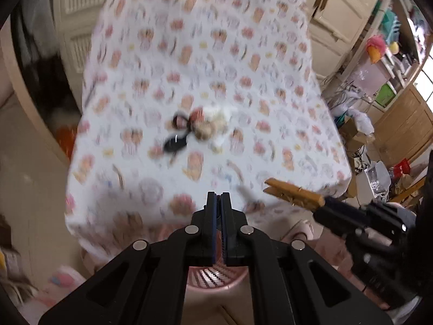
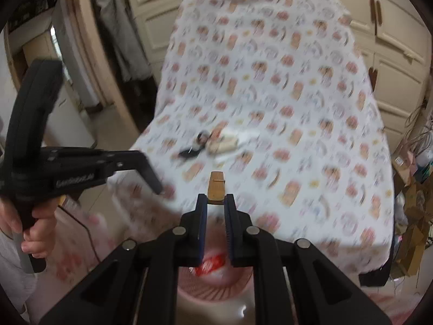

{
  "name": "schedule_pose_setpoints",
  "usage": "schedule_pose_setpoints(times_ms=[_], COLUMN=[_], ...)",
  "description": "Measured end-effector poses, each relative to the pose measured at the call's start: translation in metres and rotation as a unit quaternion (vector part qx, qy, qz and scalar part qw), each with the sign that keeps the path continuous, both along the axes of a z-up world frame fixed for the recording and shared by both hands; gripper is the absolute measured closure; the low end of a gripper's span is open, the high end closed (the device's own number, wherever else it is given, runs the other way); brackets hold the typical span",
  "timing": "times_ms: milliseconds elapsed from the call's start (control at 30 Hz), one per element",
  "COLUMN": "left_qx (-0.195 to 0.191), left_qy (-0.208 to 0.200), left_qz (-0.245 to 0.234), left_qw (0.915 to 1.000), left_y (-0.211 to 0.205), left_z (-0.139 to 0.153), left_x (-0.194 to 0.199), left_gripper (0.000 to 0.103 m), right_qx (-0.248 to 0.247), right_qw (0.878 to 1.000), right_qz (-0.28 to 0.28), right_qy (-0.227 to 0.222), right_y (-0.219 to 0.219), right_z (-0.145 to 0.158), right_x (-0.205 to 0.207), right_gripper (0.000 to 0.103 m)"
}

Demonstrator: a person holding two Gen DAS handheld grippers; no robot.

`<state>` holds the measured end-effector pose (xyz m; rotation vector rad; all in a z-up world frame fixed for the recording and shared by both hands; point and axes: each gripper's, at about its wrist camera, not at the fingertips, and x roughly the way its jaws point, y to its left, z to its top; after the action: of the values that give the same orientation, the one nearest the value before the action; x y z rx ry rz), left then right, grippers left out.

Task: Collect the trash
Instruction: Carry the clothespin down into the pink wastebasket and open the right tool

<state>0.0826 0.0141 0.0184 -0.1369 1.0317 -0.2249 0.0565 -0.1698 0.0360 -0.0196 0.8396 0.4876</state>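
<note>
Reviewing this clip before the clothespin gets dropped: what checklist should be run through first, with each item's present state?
1. Right gripper shut on the wooden clothespin: ok.
2. Pink basket below that gripper: ok.
3. Clothespin directly over the basket opening: cannot tell.
4. Left gripper shut and empty: ok.
5. All trash off the bed: not ok, a small pile of items lies mid-sheet.
6. Pile's contents identifiable: cannot tell, blurred.
</note>
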Motion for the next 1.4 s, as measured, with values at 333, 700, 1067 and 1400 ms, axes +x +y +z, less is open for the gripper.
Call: schedule_pose_setpoints(times_ms=[333,700,1067,1400], left_qx=[-0.006,0.0,0.021,0.017], left_qy=[0.104,0.219,0.293,0.321], left_qz=[0.016,0.038,0.051,0.063], left_qw=[0.9944,0.975,0.9546,0.9448], left_y=[0.006,0.018,0.017,0.016], left_z=[-0.074,-0.135,-0.197,-0.212], left_x=[-0.003,-0.005,-0.015,-0.014], left_gripper=[0.101,0.101,0.1,0.079], right_qx=[-0.033,-0.058,-0.072,-0.079], right_qw=[0.988,0.958,0.918,0.885], right_qz=[0.006,0.001,-0.008,-0.013], right_qy=[0.15,0.279,0.39,0.458], right_y=[0.012,0.032,0.032,0.036], right_z=[-0.099,-0.194,-0.258,-0.294], right_x=[0.007,0.027,0.018,0.003], right_gripper=[0.091,0.091,0.091,0.091])
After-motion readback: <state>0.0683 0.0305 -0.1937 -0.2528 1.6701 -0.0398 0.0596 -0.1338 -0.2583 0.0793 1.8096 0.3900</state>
